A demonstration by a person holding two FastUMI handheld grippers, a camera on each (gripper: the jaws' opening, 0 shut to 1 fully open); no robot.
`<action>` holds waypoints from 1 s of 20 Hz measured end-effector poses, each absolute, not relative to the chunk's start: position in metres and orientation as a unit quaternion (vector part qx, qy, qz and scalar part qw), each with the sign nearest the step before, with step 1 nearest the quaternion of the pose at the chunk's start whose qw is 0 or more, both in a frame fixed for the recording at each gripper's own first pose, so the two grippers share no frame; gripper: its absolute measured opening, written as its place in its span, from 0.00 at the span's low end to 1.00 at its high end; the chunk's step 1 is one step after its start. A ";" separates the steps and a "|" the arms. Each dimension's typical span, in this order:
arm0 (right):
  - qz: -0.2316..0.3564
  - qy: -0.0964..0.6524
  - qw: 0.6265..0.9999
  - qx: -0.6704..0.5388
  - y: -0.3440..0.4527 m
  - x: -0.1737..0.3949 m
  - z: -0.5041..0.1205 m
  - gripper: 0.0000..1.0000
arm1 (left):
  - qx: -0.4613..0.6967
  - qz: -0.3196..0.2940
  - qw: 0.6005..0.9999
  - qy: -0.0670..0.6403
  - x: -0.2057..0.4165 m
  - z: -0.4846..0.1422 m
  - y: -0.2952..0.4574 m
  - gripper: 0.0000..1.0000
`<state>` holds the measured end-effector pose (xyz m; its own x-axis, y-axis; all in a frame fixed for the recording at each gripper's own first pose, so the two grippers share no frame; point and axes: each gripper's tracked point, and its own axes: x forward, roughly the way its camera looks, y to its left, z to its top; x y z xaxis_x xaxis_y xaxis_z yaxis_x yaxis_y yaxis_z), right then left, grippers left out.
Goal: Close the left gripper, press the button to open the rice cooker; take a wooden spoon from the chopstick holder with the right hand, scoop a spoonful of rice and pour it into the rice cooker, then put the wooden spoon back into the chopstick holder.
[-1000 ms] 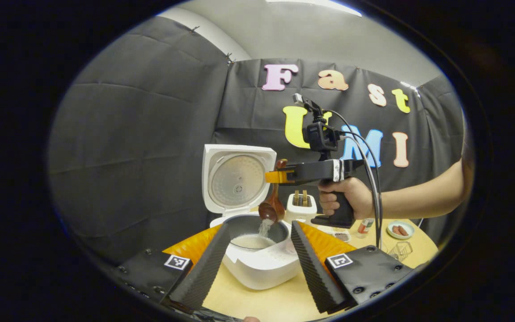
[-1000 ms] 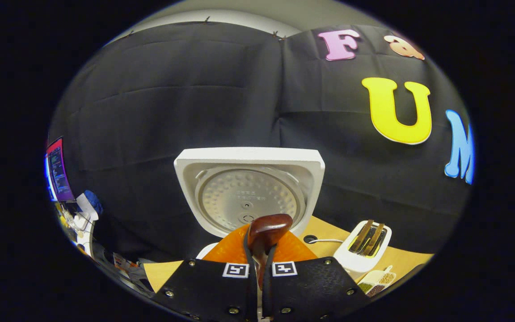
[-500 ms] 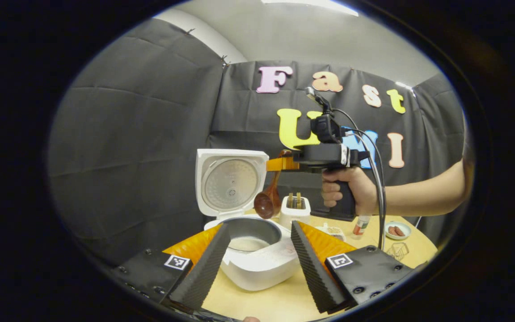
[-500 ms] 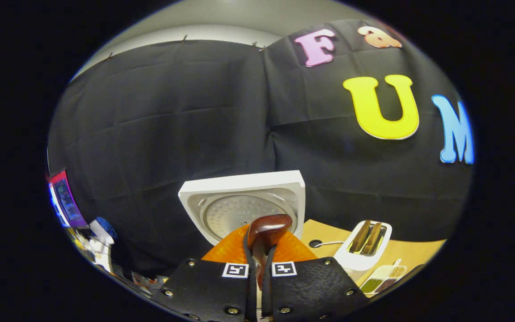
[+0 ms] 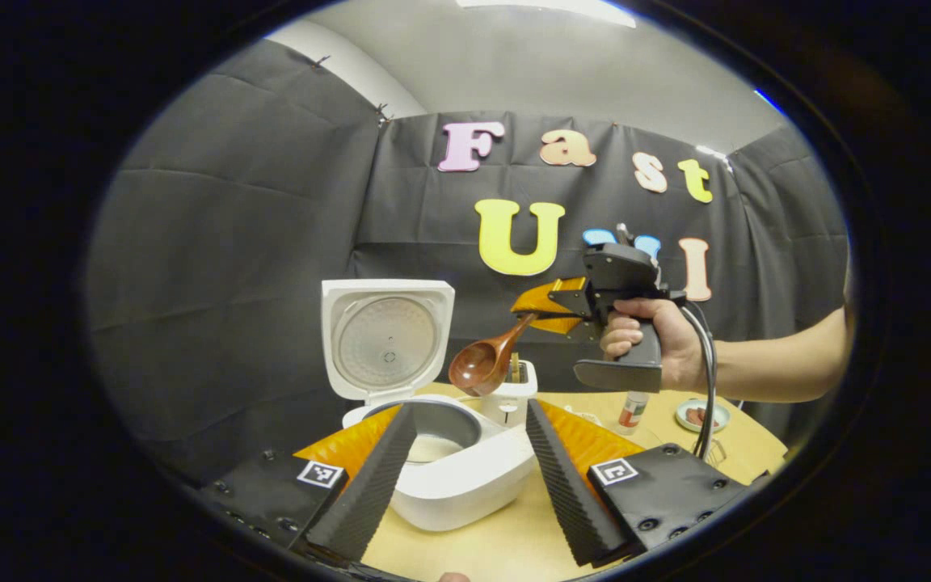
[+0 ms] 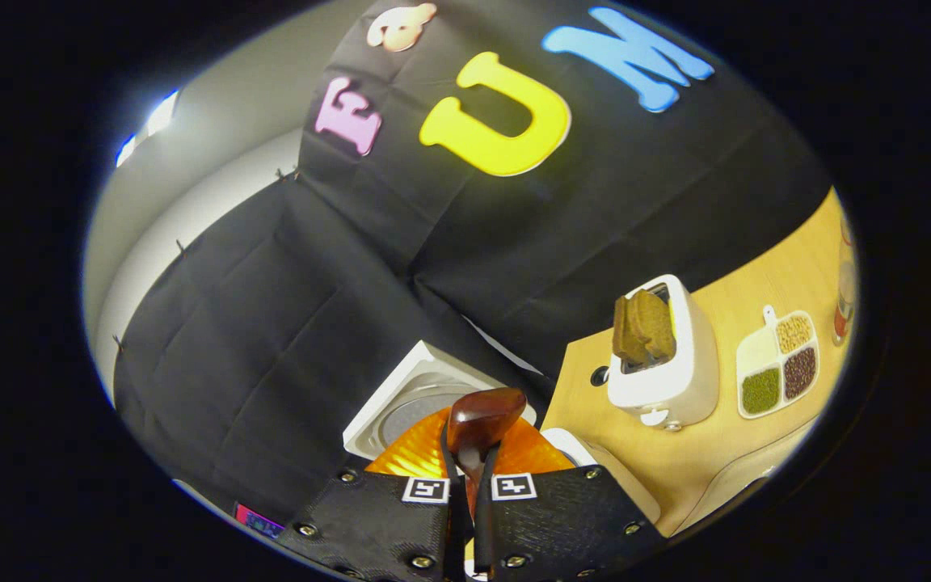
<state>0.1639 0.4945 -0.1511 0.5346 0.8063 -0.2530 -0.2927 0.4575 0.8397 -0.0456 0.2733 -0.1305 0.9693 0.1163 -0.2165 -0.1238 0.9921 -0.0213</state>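
Observation:
The white rice cooker stands on the table with its lid raised, and white rice lies in its grey pot. My left gripper is open low in the left gripper view, one finger on each side of the cooker, holding nothing. Up and to the right, a hand holds my right gripper, shut on the handle of the dark wooden spoon; its empty bowl hangs above the cooker's right rim. In the right gripper view the spoon's handle end sticks up between the shut fingers, with the lid behind.
A white toaster holding brown toast stands behind the cooker. A divided white dish of grains lies beside it. A small bottle, a little plate and a wire basket sit at the table's right.
The right gripper has lifted the spoon off the pot, moved right and rolled, so the emptied bowl now tilts sideways. Rice has stopped falling. The left gripper has drifted slightly.

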 end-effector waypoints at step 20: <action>0.189 0.306 0.803 0.475 0.218 0.135 -0.157 0.05 | -0.034 -0.023 0.994 0.103 -0.013 -0.105 0.169 0.95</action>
